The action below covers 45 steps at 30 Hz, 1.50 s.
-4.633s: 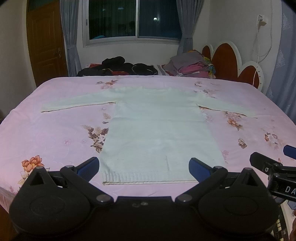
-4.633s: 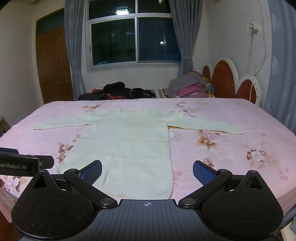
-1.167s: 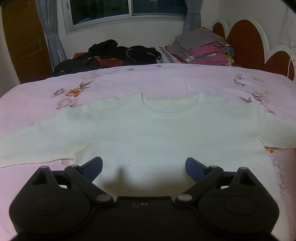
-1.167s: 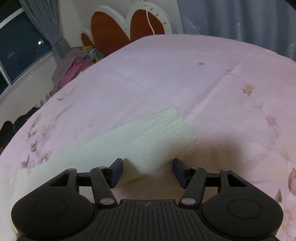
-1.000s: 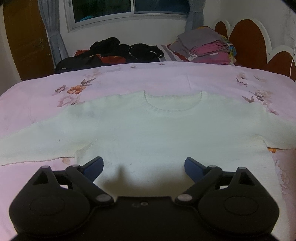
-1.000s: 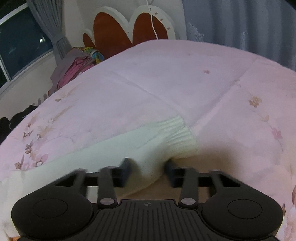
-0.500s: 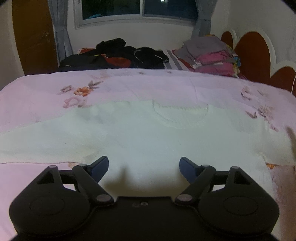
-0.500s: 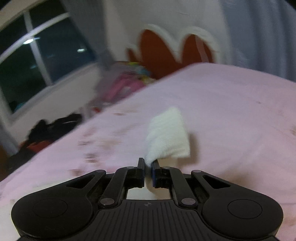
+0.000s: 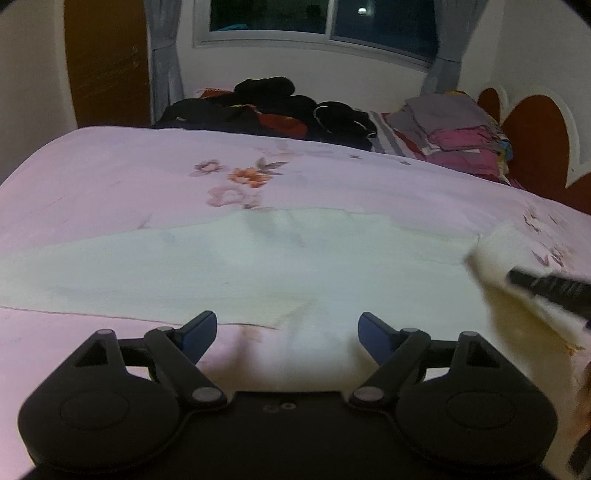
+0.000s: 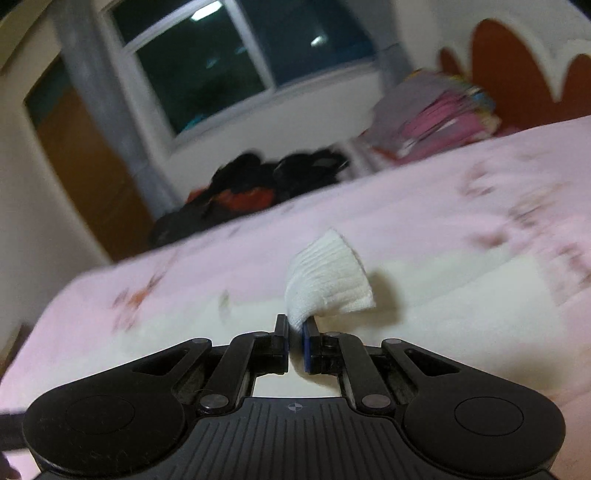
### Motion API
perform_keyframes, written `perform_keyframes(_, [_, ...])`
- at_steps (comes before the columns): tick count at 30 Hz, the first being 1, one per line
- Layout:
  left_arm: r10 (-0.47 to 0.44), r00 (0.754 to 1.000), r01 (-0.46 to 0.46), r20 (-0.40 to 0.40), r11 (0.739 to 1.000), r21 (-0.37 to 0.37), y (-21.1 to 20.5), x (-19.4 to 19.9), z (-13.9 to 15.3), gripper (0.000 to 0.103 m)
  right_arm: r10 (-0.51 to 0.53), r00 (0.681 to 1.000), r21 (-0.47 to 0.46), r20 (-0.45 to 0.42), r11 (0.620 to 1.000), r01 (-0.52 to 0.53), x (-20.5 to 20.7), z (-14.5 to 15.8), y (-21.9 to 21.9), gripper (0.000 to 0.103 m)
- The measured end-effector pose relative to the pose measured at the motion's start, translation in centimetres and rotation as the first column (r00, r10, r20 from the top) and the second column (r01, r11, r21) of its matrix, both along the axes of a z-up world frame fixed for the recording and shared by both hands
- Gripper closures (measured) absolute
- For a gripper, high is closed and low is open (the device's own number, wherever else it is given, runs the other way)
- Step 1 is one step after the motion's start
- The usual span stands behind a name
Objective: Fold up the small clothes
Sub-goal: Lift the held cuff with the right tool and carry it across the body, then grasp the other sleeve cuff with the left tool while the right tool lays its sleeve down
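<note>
A pale white knit sweater (image 9: 258,266) lies flat on the pink floral bedspread (image 9: 110,177), its left sleeve stretching to the left edge of the left wrist view. My left gripper (image 9: 286,330) hovers open over the sweater near the left armpit, nothing between its fingers. My right gripper (image 10: 295,334) is shut on the ribbed cuff (image 10: 328,280) of the right sleeve, lifted above the sweater body (image 10: 443,295). In the left wrist view the raised sleeve (image 9: 495,258) and the right gripper's black finger (image 9: 546,288) enter from the right, blurred.
Dark clothes (image 9: 266,107) are heaped at the far side of the bed, beside a stack of folded pink and grey clothes (image 9: 454,129). A brown and white scalloped headboard (image 9: 535,133) stands at right, a window (image 9: 325,26) and a wooden door (image 9: 107,62) beyond.
My right gripper closed on the sleeve cuff, lifted it off the bed and swung it left over the sweater body. My left gripper shifted left along the sweater, its jaws slightly narrower.
</note>
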<state>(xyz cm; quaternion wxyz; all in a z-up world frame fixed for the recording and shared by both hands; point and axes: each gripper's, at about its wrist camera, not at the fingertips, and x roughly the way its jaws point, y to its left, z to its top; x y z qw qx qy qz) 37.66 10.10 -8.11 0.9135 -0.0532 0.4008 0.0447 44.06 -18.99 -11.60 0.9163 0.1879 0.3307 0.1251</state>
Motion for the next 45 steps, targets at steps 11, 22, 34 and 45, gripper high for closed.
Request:
perform_keyframes(11, [-0.134, 0.991, 0.126, -0.027, 0.972, -0.196, -1.8, 2.4, -1.2, 0.015, 0.074, 0.997, -0.079, 0.02, 0.994, -0.072, -2.4, -0.2, 2.4, 0.032])
perform_keyframes(22, [-0.202, 0.972, 0.163, -0.12, 0.947, -0.277, -7.2, 7.0, -6.6, 0.045, -0.18, 0.983, -0.287, -0.03, 0.944, 0.164, -6.5, -2.2, -7.7, 0.04])
perform_keyframes(34, [-0.195, 0.98, 0.193, 0.033, 0.907, -0.374, -7.3, 7.3, -4.3, 0.095, -0.216, 0.97, -0.282, -0.107, 0.943, 0.179, -7.2, -4.7, -9.9, 0.055])
perform_keyframes(45, [-0.124, 0.98, 0.171, 0.153, 0.921, -0.349, -2.2, 7.1, 0.3, 0.095, -0.222, 0.97, -0.241, -0.097, 0.951, 0.193, -4.1, -5.2, -8.9, 0.083])
